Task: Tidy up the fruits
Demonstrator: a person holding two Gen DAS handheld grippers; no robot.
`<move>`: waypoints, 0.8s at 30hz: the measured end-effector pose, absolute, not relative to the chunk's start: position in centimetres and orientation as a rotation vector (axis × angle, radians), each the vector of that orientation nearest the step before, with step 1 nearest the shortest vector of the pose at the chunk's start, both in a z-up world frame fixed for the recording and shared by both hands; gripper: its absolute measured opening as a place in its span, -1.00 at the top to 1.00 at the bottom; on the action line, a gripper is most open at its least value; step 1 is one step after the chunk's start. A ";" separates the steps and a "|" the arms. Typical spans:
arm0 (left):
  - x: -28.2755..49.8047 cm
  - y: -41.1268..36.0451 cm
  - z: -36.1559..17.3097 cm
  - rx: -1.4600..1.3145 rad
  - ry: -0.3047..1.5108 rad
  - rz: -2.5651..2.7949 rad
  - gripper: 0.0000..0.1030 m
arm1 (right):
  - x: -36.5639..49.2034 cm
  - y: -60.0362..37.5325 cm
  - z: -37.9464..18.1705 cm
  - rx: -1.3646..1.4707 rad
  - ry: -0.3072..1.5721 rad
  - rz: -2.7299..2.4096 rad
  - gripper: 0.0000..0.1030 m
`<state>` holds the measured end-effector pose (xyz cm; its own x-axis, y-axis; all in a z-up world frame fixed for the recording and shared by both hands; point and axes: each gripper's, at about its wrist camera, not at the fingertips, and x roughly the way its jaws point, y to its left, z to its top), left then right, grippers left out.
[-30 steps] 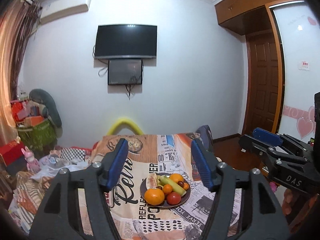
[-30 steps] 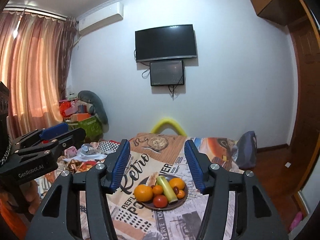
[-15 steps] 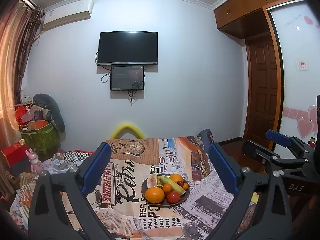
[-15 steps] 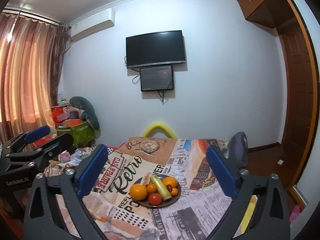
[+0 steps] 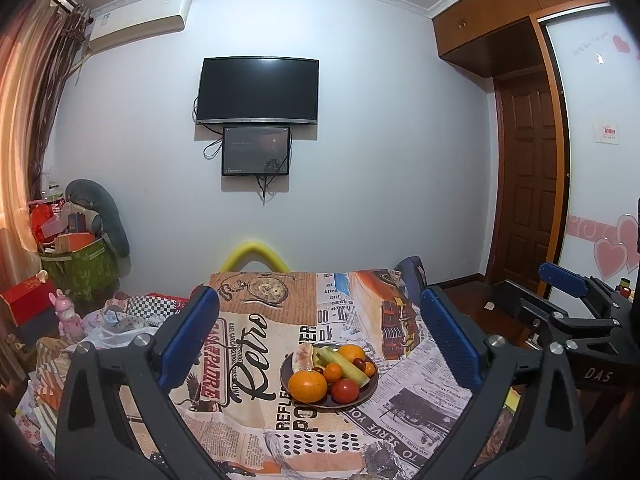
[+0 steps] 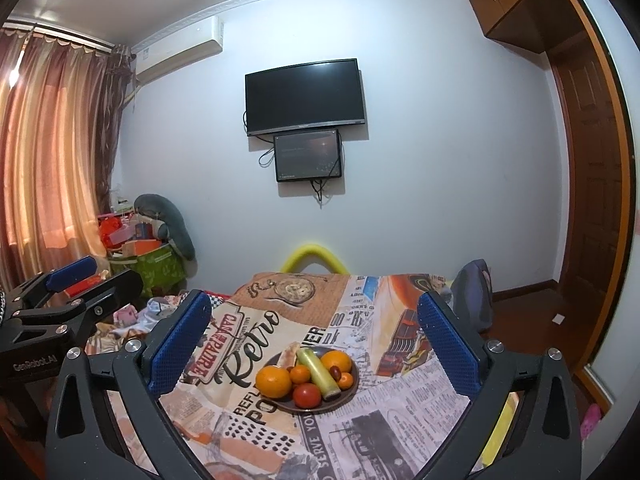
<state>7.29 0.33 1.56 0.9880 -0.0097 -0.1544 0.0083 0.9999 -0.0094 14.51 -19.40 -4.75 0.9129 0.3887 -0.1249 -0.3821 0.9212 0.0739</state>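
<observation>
- Left tongs point(image 5: 320, 340) and right tongs point(image 6: 316, 340) — both spread wide, holding nothing, above the surface point(image 5: 248, 320).
- Fruit plate point(image 5: 370, 386) sits mid-surface — large orange point(image 5: 307, 386) and tomato point(image 5: 345, 391) at its near edge.

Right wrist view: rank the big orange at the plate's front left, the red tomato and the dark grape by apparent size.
1. Big orange, clearly largest.
2. Red tomato, though it lies slightly nearer the camera.
3. Dark grape, by far the smallest.
</observation>
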 end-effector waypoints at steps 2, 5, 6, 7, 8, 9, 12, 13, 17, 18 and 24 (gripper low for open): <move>7.3 0.4 1.6 -0.010 0.156 -0.009 -0.98 | 14.4 -19.3 -4.7 0.047 0.137 0.397 -0.99; 7.4 0.4 1.6 -0.014 0.156 -0.011 -0.98 | 14.4 -19.3 -4.7 0.047 0.137 0.396 -1.00; 7.4 0.4 1.5 -0.014 0.156 -0.011 -0.98 | 14.4 -19.3 -4.7 0.047 0.136 0.396 -0.99; 7.4 0.4 1.6 -0.014 0.156 -0.010 -0.98 | 14.4 -19.3 -4.7 0.046 0.136 0.396 -1.00; 7.4 0.4 1.6 -0.013 0.155 -0.012 -0.98 | 14.4 -19.3 -4.7 0.047 0.136 0.395 -1.00; 7.4 0.4 1.6 -0.011 0.154 -0.012 -0.98 | 14.4 -19.2 -4.6 0.047 0.135 0.394 -0.99; 7.4 0.5 1.5 -0.010 0.153 -0.013 -0.98 | 14.3 -19.2 -4.6 0.047 0.135 0.395 -1.00; 7.5 0.5 1.5 -0.010 0.154 -0.014 -0.98 | 14.3 -19.2 -4.6 0.048 0.135 0.395 -1.00; 7.5 0.5 1.5 -0.012 0.159 -0.017 -0.99 | 14.3 -19.2 -4.5 0.046 0.136 0.395 -1.00; 7.5 0.4 1.5 -0.012 0.159 -0.016 -0.99 | 14.3 -19.2 -4.5 0.047 0.136 0.396 -1.00; 7.5 0.3 1.6 -0.010 0.155 -0.021 -0.99 | 14.1 -19.2 -4.2 0.051 0.131 0.397 -1.00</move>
